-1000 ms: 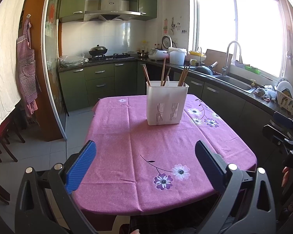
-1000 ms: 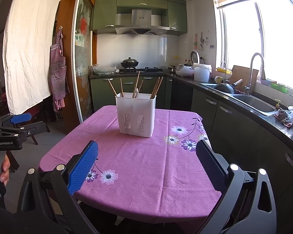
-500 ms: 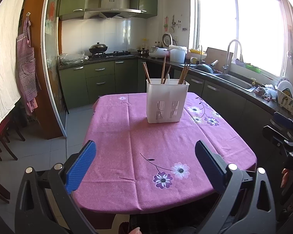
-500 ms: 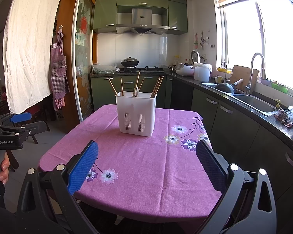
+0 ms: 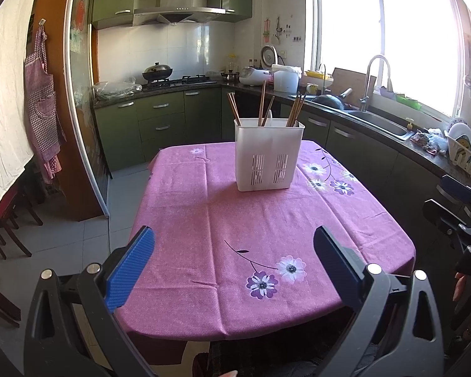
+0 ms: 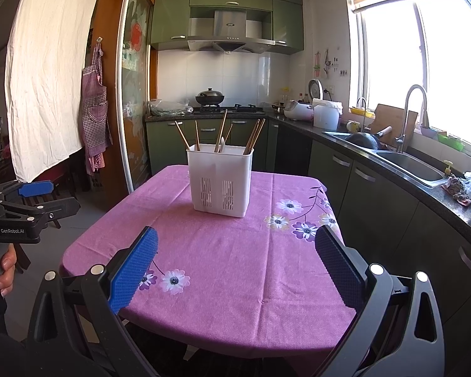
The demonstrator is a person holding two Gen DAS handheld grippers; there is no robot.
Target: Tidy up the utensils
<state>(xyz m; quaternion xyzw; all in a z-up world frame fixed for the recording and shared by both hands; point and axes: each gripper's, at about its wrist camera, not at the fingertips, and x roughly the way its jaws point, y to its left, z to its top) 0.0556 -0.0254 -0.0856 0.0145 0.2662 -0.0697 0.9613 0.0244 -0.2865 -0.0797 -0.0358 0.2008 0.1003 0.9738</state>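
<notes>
You are holding the left gripper point(image 5: 234, 251) over the near edge of the table, its two blue-padded fingers point(image 5: 130, 268) spread wide with nothing between them. You are holding the right gripper point(image 6: 235, 259) the same way: its fingers are standing far apart and gripping nothing, hovering above the near part of the table.

The white plastic utensil holder with slotted sides point(image 5: 268, 154) is standing upright on the purple flower-printed tablecloth point(image 5: 235, 220), toward the far half of the table and well apart from both grippers. Several brown wooden chopsticks point(image 5: 262, 102) are leaning in it at different angles: some at the left end, some near the middle, a bunch at the right end. Something pale is also poking up near the middle, but you cannot tell what it is.

In the right wrist view your left gripper is showing at the left edge, off the table's side. Behind the table, the green kitchen cabinets point(image 6: 204, 138) are running along the wall, with a steel sink point(image 6: 414, 166) under the window on the right.
</notes>
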